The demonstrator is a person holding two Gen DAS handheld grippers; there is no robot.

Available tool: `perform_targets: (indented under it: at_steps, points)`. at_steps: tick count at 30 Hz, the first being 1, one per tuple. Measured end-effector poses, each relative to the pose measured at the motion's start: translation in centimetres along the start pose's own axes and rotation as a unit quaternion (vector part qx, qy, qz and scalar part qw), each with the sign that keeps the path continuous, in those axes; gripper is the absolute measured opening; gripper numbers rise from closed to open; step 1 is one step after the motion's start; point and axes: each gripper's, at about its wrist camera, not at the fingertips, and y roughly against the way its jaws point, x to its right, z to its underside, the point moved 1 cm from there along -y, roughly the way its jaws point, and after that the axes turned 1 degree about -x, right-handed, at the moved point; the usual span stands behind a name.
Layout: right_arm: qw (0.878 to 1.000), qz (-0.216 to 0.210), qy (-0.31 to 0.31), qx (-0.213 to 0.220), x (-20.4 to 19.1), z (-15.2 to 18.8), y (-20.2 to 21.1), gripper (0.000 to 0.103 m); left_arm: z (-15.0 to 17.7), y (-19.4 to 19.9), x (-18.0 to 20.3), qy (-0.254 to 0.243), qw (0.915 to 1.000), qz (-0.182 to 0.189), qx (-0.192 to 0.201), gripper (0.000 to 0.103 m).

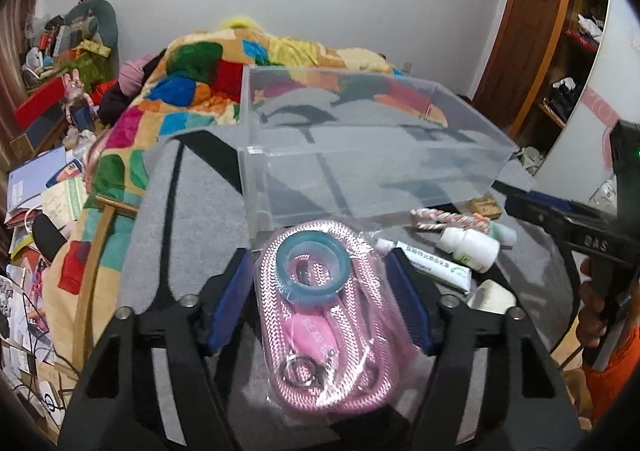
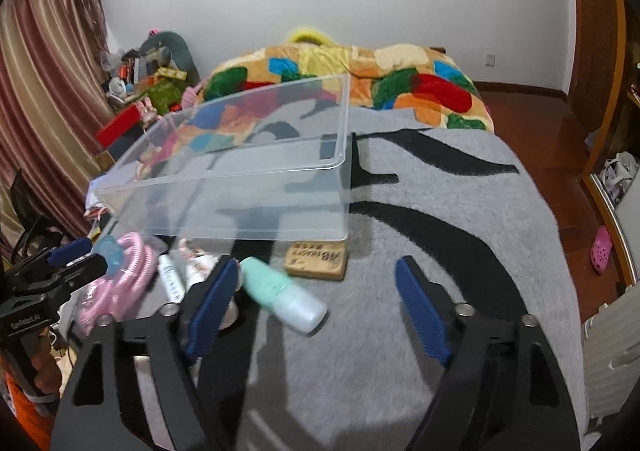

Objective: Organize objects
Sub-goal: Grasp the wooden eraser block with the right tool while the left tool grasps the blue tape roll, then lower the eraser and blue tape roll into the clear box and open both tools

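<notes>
A clear plastic bin (image 1: 372,179) (image 2: 240,187) stands empty on the grey and black blanket (image 2: 440,243). My left gripper (image 1: 320,291) is open, its blue pads on either side of a bagged pink rope (image 1: 320,339) with a teal tape roll (image 1: 314,265) on top; the pads do not visibly press it. The rope also shows in the right wrist view (image 2: 120,275). My right gripper (image 2: 316,291) is open and empty, just above a mint green bottle (image 2: 284,295). A brown box (image 2: 318,261), a white tube (image 1: 432,265) and a white pill bottle (image 1: 470,249) lie in front of the bin.
A braided pink and white cord (image 1: 444,220) lies by the bin's front. A colourful patchwork quilt (image 2: 360,79) covers the bed behind. Cluttered shelves and papers (image 1: 36,187) are on the left, a wooden door (image 1: 532,11) and floor on the right.
</notes>
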Motion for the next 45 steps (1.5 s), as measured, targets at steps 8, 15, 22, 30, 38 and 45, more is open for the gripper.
perform_targets:
  at_steps: [8, 15, 22, 30, 38, 45]
  points:
    - [0.998, 0.015, 0.033, -0.05, -0.8, -1.0, -3.7, 0.049, 0.4, -0.9, -0.3, -0.008, 0.9997, -0.024, 0.007, 0.041]
    - [0.998, 0.016, 0.036, -0.046, -0.8, -0.3, -3.5, 0.04, 0.7, 0.4, -1.0, 0.003, 0.9995, -0.023, 0.02, 0.041]
    - [0.999, -0.002, 0.03, -0.013, -0.9, -0.1, 0.0, 0.04, -0.8, 3.1, -1.0, 0.0, 0.9984, -0.016, 0.054, 0.041]
    - [0.997, -0.013, 0.045, 0.054, -2.5, -3.0, 3.8, 0.04, -4.9, 3.8, -0.4, -0.005, 0.9966, -0.007, 0.081, 0.041]
    - [0.997, -0.012, 0.053, 0.05, -4.0, -6.8, 1.7, 0.04, -8.9, 0.0, 0.0, -0.007, 0.999, 0.008, 0.044, 0.041]
    - [0.998, -0.006, 0.059, 0.005, -4.5, -8.7, -2.5, 0.04, -10.2, -4.3, -0.1, -0.007, 0.9999, 0.008, -0.011, 0.041]
